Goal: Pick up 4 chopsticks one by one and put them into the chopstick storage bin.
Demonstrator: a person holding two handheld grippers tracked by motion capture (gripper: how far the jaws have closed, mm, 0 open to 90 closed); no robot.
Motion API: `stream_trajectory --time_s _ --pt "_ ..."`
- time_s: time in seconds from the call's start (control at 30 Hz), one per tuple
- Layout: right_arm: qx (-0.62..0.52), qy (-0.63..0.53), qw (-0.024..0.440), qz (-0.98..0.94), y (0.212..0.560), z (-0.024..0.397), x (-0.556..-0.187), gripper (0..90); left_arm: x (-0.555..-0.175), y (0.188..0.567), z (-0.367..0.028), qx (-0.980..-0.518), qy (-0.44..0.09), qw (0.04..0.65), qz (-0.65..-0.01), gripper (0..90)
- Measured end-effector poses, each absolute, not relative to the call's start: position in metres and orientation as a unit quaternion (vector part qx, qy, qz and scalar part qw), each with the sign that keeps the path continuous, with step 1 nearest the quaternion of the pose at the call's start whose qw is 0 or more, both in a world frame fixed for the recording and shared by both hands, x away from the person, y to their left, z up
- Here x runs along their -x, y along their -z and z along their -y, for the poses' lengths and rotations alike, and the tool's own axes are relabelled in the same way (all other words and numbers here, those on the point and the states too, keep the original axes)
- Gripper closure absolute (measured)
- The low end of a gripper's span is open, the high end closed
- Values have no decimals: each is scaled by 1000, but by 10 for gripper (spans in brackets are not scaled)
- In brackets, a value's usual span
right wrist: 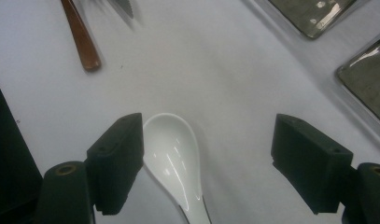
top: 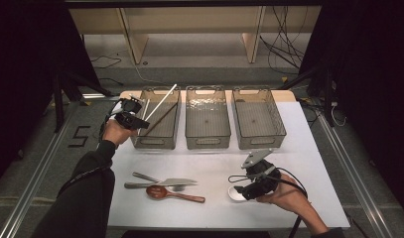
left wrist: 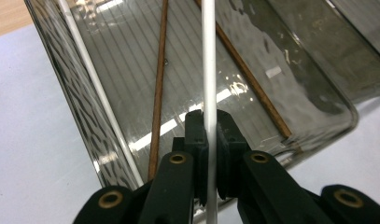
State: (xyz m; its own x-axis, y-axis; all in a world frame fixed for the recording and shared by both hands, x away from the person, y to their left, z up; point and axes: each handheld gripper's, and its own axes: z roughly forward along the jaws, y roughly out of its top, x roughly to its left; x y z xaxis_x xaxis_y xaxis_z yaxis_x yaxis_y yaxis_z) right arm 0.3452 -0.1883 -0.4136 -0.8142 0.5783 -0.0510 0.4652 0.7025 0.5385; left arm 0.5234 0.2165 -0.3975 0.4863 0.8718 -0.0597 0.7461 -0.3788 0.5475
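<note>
My left gripper [top: 138, 120] is shut on a white chopstick [top: 162, 100], which slants up over the left clear bin [top: 173, 130]. In the left gripper view the jaws [left wrist: 210, 135] pinch that white chopstick [left wrist: 208, 65] above the bin's floor [left wrist: 318, 60]. Two brown chopsticks [left wrist: 158, 93] and a second white one [left wrist: 96, 88] lie inside the bin. My right gripper [top: 242, 192] stands open low over the table, at the front right. A white ceramic spoon [right wrist: 171, 154] lies between its jaws [right wrist: 211, 140], close beside the left-hand one.
The middle bin [top: 207, 136] and the right bin [top: 276, 126] stand in a row beside the left one. On the white tabletop near the front lie a wooden spoon [top: 172, 194], a knife [top: 167, 183] and a fork [top: 144, 176].
</note>
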Motion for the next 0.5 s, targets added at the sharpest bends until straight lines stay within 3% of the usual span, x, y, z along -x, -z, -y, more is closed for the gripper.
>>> stream_trajectory --time_s 0.5 --pt "-279 -256 104 -920 415 187 -343 254 -536 407 -206 -822 -115 237 -504 847"
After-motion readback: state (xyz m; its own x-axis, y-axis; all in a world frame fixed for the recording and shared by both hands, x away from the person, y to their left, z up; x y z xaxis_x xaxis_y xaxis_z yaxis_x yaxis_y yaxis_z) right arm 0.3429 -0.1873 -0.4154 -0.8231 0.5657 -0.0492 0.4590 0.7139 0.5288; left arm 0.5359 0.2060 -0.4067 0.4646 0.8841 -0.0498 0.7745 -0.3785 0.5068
